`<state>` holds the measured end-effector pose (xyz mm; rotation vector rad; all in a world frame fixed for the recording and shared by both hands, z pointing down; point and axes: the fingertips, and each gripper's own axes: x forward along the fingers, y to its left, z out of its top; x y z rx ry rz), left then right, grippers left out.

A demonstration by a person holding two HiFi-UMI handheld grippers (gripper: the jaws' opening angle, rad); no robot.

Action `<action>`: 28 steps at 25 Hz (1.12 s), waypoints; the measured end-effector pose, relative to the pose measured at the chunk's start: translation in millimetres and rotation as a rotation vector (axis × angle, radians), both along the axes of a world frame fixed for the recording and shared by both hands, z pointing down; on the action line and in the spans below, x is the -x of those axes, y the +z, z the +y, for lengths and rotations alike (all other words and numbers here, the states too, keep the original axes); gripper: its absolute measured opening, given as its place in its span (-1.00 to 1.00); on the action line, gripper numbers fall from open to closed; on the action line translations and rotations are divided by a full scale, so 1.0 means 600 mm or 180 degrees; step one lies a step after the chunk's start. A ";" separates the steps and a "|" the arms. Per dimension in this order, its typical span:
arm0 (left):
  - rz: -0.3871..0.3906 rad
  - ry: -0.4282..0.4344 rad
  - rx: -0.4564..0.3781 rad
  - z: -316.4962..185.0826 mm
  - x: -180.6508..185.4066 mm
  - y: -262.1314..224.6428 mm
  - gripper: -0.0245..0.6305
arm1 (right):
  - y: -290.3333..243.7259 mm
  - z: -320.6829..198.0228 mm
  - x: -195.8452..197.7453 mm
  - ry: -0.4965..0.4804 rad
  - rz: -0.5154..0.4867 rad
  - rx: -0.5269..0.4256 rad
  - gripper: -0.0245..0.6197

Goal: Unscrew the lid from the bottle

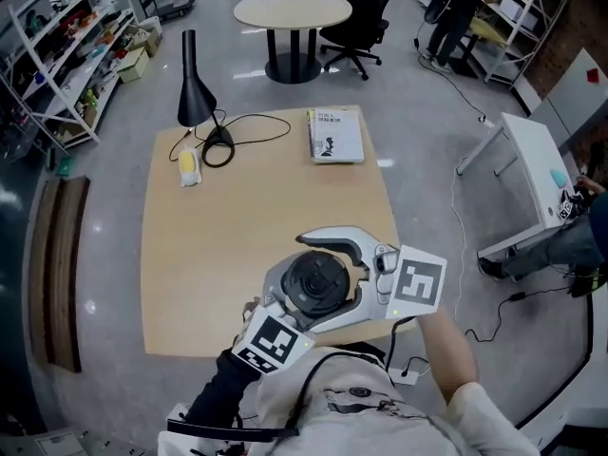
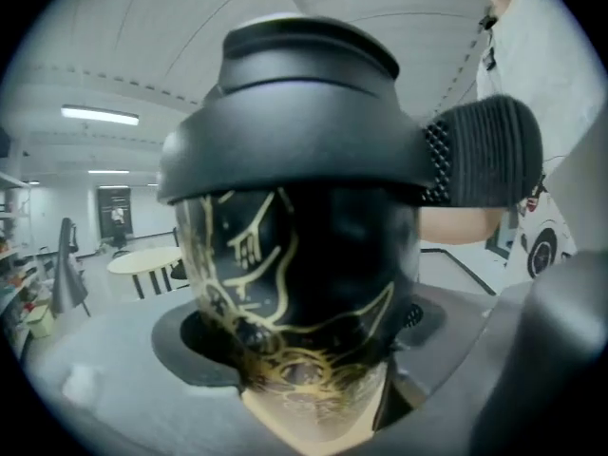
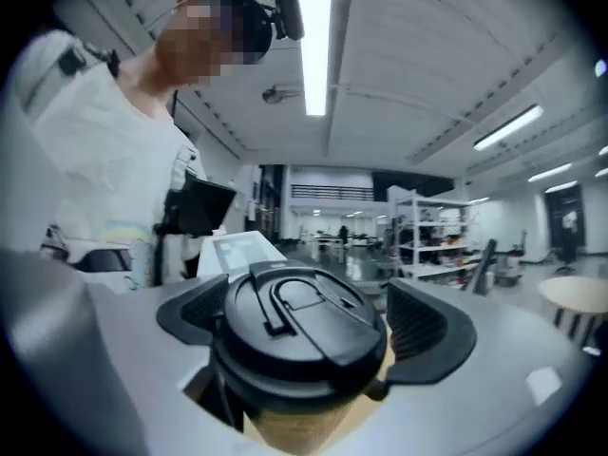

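Note:
A black bottle (image 2: 294,283) with gold line drawings fills the left gripper view, and my left gripper (image 2: 299,345) is shut on its body below the lid. Its wide black lid (image 1: 318,283) has a flip tab on top. In the head view the bottle is held over the near edge of the wooden table (image 1: 237,245). My right gripper (image 3: 302,316) is open around the lid (image 3: 299,326). Its left pad (image 3: 190,316) lies against the rim, while the right pad (image 3: 418,326) stands a little apart. That ribbed pad (image 2: 484,150) also shows beside the lid in the left gripper view.
At the far side of the table stand a black desk lamp (image 1: 195,98) with a looped cable, a small yellow object (image 1: 189,166) and a booklet (image 1: 335,136). Beyond are a round table (image 1: 293,9), an office chair (image 1: 361,12), shelves at the left and a white table (image 1: 532,164).

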<state>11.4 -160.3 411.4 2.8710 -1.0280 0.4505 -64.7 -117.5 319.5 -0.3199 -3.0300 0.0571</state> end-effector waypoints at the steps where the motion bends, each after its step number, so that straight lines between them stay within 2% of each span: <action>1: 0.0006 0.0159 -0.0010 0.007 -0.008 -0.002 0.37 | -0.001 0.012 0.001 -0.0284 0.0005 -0.0020 0.61; 3: 0.0009 0.0500 -0.0031 0.022 -0.020 0.000 0.37 | 0.005 0.034 -0.007 -0.0799 0.0057 -0.0264 0.60; 5: 0.0048 0.0975 -0.0019 0.046 -0.035 0.003 0.37 | 0.012 0.057 -0.025 -0.1390 0.0059 -0.0537 0.60; 6: 0.0105 0.1216 0.0023 0.059 -0.044 0.003 0.37 | 0.014 0.067 -0.035 -0.1692 0.0056 -0.0569 0.60; 8: 0.0244 0.1534 0.0149 0.077 -0.061 0.004 0.37 | 0.018 0.079 -0.051 -0.2123 0.0093 -0.0378 0.60; 9: 0.0314 0.1577 0.0205 0.079 -0.066 0.006 0.37 | 0.020 0.080 -0.054 -0.2201 0.0144 -0.0195 0.60; 11: 0.0439 0.1473 0.0259 0.069 -0.066 0.012 0.37 | 0.029 0.068 -0.048 -0.2087 0.0298 0.0112 0.61; 12: 0.0465 0.1353 0.0251 0.058 -0.062 0.016 0.37 | 0.035 0.057 -0.044 -0.1934 0.0362 0.0135 0.65; 13: 0.0458 0.1200 0.0229 0.044 -0.056 0.020 0.37 | 0.039 0.044 -0.040 -0.1724 0.0389 0.0085 0.82; 14: 0.0425 0.1015 0.0201 0.027 -0.046 0.025 0.37 | 0.040 0.028 -0.038 -0.1453 0.0373 0.0015 0.90; 18: 0.0133 0.0059 0.0113 -0.053 0.013 0.060 0.37 | 0.046 -0.052 -0.023 0.0022 0.0211 -0.0074 0.90; 20: -0.0005 -0.0249 0.0102 -0.076 0.031 0.074 0.37 | 0.060 -0.086 -0.013 0.0501 0.0041 -0.0057 0.84; 22: 0.0004 -0.0264 0.0127 -0.079 0.029 0.077 0.37 | 0.069 -0.099 -0.011 0.0530 -0.0153 0.0018 0.47; 25: 0.0069 0.0027 0.0146 -0.062 0.016 0.075 0.37 | 0.070 -0.084 -0.015 0.0173 -0.0157 0.0031 0.47; 28: 0.0123 0.0595 0.0129 -0.028 -0.006 0.069 0.37 | 0.067 -0.056 -0.027 -0.0413 -0.0103 0.0054 0.46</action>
